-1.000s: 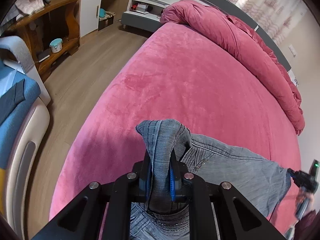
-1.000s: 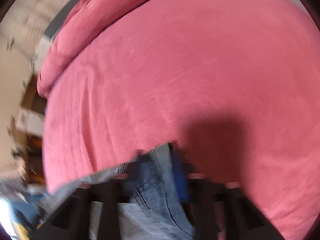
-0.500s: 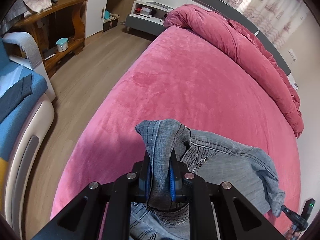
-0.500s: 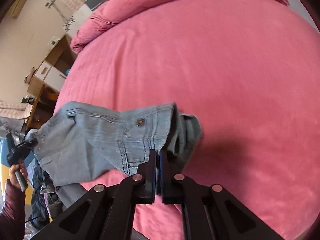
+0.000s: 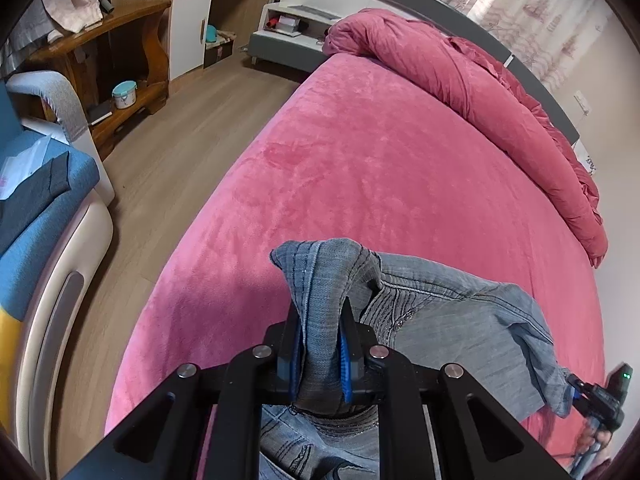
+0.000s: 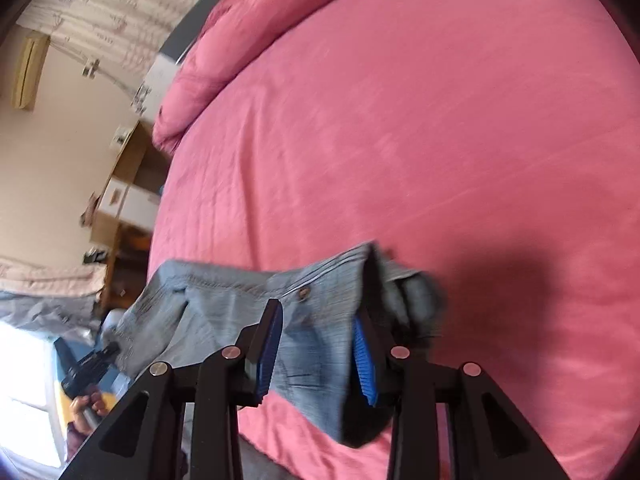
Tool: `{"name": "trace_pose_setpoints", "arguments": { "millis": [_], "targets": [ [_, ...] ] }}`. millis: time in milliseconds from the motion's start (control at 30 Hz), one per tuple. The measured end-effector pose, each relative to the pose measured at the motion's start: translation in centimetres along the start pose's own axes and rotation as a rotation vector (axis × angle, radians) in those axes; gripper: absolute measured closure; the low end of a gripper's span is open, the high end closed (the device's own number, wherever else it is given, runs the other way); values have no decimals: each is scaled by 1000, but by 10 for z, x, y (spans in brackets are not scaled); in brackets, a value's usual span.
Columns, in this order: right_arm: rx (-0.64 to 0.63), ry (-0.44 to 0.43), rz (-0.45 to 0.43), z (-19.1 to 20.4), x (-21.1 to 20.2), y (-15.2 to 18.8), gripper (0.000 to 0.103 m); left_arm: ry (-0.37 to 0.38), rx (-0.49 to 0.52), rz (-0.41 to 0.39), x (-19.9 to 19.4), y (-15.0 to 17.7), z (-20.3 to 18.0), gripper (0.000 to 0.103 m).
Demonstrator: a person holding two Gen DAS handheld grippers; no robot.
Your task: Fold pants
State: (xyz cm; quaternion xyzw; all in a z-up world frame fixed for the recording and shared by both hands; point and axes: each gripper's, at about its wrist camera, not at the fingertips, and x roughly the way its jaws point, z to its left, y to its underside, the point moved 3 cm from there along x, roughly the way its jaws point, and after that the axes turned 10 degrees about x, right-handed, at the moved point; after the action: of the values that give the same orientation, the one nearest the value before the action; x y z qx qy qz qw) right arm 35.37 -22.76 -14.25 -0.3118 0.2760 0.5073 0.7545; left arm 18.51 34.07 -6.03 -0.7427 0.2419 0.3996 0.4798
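Over the bed (image 5: 360, 168), the left gripper (image 5: 322, 344) clamps the pants (image 5: 452, 320); the right gripper's (image 6: 316, 344) jaws, just opening, straddle them unpressed.

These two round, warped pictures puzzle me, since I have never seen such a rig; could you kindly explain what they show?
No robot here: a person holds a hand-held two-finger gripper in each hand, and each carries a wide-angle camera looking along its fingers. Hence the bulging view.

In the left wrist view, the left gripper is clamped on a bunched part of the grey-blue jeans, which are spread over the pink bed. A rolled red duvet lies at the bed's far end, and the other gripper shows at the lower right.

In the right wrist view, the right gripper has just been opening: its blue pads stand apart, with denim between them and draped against the right-hand pad.
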Motion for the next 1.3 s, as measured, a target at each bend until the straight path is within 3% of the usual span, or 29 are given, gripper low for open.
{"name": "trace_pose_setpoints", "arguments": {
  "millis": [67, 100, 200, 367, 467, 567, 733, 967, 1033, 1133, 1167, 1200, 1233, 1300],
  "targets": [
    [-12, 58, -23, 7, 11, 0, 84, 3, 21, -28, -11, 0, -3, 88],
    [-24, 87, -40, 10, 9, 0, 98, 13, 23, -40, -17, 0, -3, 88],
    [-91, 119, -142, 28, -24, 11, 101, 59, 18, -109, -48, -1, -1, 88],
    [-202, 50, -321, 63, -112, 47, 101, 146, -19, -198, -90, -2, 6, 88],
    [-234, 56, -435, 70, -162, 61, 101, 184, -38, -199, -90, -14, 6, 88],
    [-221, 99, -514, 72, -177, 51, 101, 185, -54, -157, -65, -34, 0, 88],
    [-166, 203, -506, 61, -148, 8, 101, 128, -76, -40, 3, -67, -12, 88],
    [-66, 384, -405, 43, -31, -69, 102, -9, -91, 116, 102, -84, -17, 88],
    [-50, 448, -372, 36, 0, -86, 102, -39, -47, 156, 121, -79, -17, 87],
    [-27, 523, -331, 26, 31, -95, 99, -63, -12, 191, 131, -70, -14, 66],
    [-30, 526, -315, 23, 37, -94, 99, -72, -10, 197, 129, -67, -10, 46],
    [-36, 535, -302, 20, 42, -93, 89, -65, -19, 195, 124, -65, -5, 38],
    [-39, 544, -302, 19, 42, -92, 77, -47, -29, 188, 117, -63, 1, 38],
    [-28, 498, -300, 16, 34, -85, 67, -27, -34, 187, 99, -57, 15, 36]
  ]
}}
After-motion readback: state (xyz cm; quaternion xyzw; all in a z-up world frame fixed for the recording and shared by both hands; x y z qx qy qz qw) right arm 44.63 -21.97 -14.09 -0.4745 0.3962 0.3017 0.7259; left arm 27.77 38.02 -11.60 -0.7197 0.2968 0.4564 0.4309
